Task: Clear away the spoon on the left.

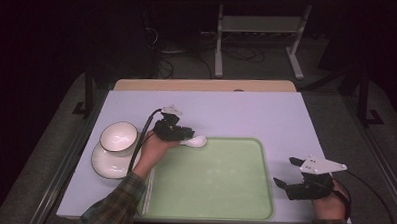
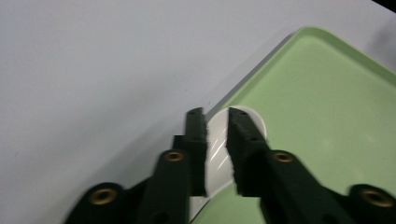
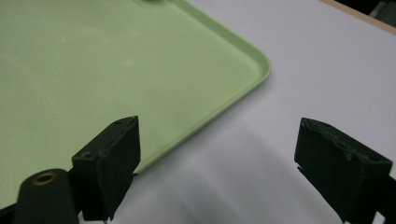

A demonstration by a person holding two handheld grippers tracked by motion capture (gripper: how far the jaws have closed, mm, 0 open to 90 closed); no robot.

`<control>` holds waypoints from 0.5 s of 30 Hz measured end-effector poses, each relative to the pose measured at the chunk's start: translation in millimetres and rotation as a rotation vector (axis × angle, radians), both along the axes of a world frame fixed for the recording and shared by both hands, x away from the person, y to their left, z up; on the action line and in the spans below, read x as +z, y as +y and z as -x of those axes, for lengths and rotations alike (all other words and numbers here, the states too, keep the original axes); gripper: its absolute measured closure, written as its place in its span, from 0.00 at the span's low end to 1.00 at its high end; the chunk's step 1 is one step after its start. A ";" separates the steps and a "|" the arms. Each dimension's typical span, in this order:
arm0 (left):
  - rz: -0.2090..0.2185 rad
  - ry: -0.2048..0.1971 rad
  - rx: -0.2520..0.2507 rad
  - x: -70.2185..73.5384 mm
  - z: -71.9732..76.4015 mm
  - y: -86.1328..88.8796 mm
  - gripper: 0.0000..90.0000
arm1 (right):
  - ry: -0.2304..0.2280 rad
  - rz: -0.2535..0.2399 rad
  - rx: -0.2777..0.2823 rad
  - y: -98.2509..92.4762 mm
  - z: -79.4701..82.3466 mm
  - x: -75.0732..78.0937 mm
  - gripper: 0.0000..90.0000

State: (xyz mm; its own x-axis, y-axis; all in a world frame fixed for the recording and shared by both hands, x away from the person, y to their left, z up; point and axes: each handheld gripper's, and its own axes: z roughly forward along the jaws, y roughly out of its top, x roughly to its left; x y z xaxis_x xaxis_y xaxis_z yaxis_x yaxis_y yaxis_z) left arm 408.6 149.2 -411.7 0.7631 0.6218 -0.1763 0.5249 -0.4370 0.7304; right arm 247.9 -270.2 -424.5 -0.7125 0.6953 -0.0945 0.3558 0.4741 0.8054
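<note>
A white spoon [image 1: 194,141], likely light, slick and breakable ceramic, is clamped in the left gripper [image 1: 181,135] at the tray's [image 1: 265,159] far left corner; the right gripper [image 1: 290,174] is held apart.

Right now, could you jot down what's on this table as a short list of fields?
Held item: white spoon, over the tray's far-left rim
Left gripper: jaws shut on the spoon
Right gripper: jaws open, empty, right of the tray
Tray: green tray, nothing lying in it
Crockery: white bowl on white plate, left of the tray
</note>
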 end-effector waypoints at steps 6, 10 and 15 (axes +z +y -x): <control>-0.011 -0.016 -0.001 3.9 -13.6 -18.9 1.00 | 0.003 -0.008 0.003 0.4 0.5 -0.8 0.15; -0.031 -0.026 0.009 2.7 -20.2 -27.4 1.00 | 0.002 -0.011 0.005 0.1 0.8 -0.5 0.15; -0.027 -0.016 0.013 -3.6 -25.2 -32.2 1.00 | -0.003 -0.018 -0.002 -1.7 0.7 0.7 0.15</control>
